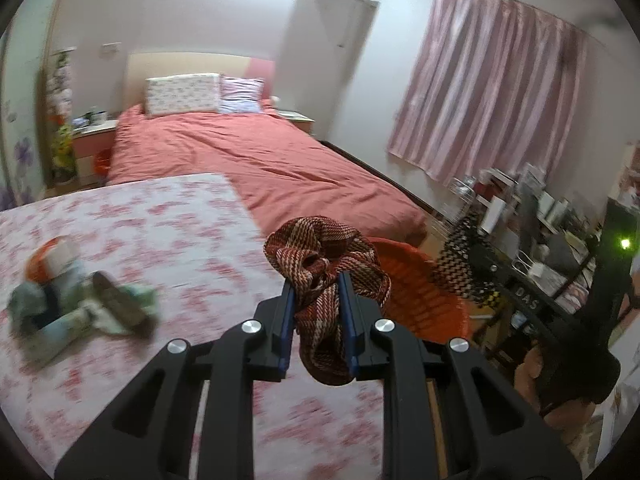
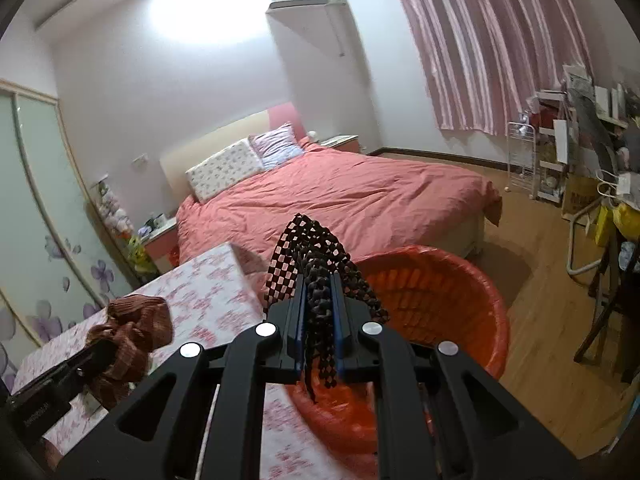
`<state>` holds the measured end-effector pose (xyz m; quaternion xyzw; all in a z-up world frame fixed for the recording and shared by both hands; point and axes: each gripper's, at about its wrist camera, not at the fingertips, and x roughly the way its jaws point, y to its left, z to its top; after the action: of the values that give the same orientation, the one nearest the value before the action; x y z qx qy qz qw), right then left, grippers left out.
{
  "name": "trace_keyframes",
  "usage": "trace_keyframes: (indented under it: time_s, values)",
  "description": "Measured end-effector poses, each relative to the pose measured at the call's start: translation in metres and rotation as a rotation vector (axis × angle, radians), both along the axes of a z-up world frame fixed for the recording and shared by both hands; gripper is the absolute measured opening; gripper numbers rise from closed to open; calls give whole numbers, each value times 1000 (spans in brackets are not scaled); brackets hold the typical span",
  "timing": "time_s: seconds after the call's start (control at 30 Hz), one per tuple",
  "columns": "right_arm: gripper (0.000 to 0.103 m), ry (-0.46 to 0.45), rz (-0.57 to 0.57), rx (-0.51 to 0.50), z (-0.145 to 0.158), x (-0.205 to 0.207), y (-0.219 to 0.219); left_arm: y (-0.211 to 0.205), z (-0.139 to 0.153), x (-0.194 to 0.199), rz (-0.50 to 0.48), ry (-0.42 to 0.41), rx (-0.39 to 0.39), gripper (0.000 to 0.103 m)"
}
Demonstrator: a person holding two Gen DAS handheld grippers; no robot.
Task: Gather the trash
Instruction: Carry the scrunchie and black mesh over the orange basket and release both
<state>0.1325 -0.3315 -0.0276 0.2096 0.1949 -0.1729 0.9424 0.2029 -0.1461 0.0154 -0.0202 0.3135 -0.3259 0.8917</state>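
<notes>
Two grippers in play, and each has a cloth clamped tight. The left gripper (image 1: 318, 308) has its blue pads pinched on a red plaid cloth (image 1: 326, 276), which bunches above the jaws and hangs down between them; its lower end is lost behind the black arms of the tool. The right gripper (image 2: 320, 316) is closed hard on a black-and-white checked cloth (image 2: 310, 252), narrow strands trailing below the jaws. One orange basket (image 2: 444, 300) sits on the wood floor beside the table (image 1: 132, 224), its near side covered by the right gripper and its far rim partly behind the checked cloth. Both cloths hang near the table's edge, the checked one in front of the basket's mouth in the right wrist view; whether it is truly above it I cannot tell. Back on the flowered tablecloth lies one blurred heap of leftovers (image 1: 76, 300), pale green, blue and orange, with a dark flat piece on top; how many items are in it is hard to make out. One bed (image 2: 340, 192) with two pillows (image 2: 244, 164) stands beyond, and a cluttered shelf (image 2: 580, 136) is cut off at the right.
</notes>
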Motion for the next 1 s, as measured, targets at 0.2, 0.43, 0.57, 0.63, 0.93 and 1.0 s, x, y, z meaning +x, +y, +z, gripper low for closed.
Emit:
trace_keyframes:
  time_s: [0.2, 0.43, 0.57, 0.63, 0.93, 1.0]
  values:
    - [11, -8, -44, 34, -10, 4, -32, -68, -13, 12, -97, 3, 28, 21]
    - [21, 46, -39, 102, -37, 20, -65, -110, -48, 34, -116, 63, 92, 32]
    - [51, 85, -48, 124, -50, 20, -70, -103, -63, 40, -88, 86, 122, 53]
    - [60, 93, -58, 112, -52, 15, -65, -95, -66, 43, -60, 80, 143, 62]
    - [69, 150, -44, 72, -51, 14, -51, -29, -73, 38, 98, 25, 229, 89]
    - [71, 165, -29, 53, -49, 17, -41, -11, -74, 37, 132, 8, 246, 91]
